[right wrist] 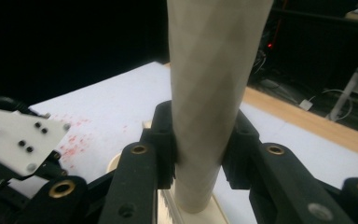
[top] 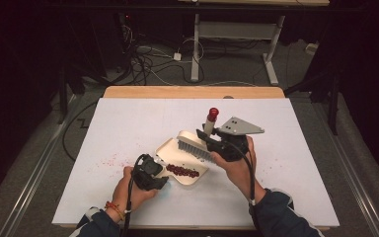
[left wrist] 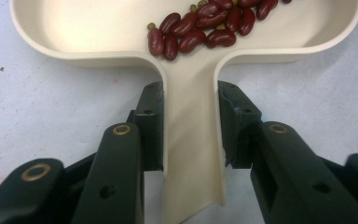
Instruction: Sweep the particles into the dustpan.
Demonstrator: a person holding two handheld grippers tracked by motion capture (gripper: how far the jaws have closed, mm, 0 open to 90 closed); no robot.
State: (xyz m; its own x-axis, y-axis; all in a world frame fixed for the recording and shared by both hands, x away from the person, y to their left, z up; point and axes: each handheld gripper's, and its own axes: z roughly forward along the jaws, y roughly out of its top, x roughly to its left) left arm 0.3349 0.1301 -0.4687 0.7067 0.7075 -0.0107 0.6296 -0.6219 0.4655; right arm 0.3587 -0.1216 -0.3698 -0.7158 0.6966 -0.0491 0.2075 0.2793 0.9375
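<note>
My left tongs (left wrist: 191,135) grip the handle of a cream dustpan (top: 177,153) lying mid-table (top: 128,118), red beans (left wrist: 205,25) inside it. My right tongs (right wrist: 200,149) clamp a brush (top: 200,145) by its handle, bristles over the dustpan's far edge.

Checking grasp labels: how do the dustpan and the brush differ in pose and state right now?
The dustpan lies flat on the table and holds red beans; the brush is lifted and tilted above it, carrying nothing. The dustpan's flat handle points toward the person, clamped by the left claw; the brush's round, red-tipped handle rises up and away, clamped by the right claw. Both are cream plastic.
</note>
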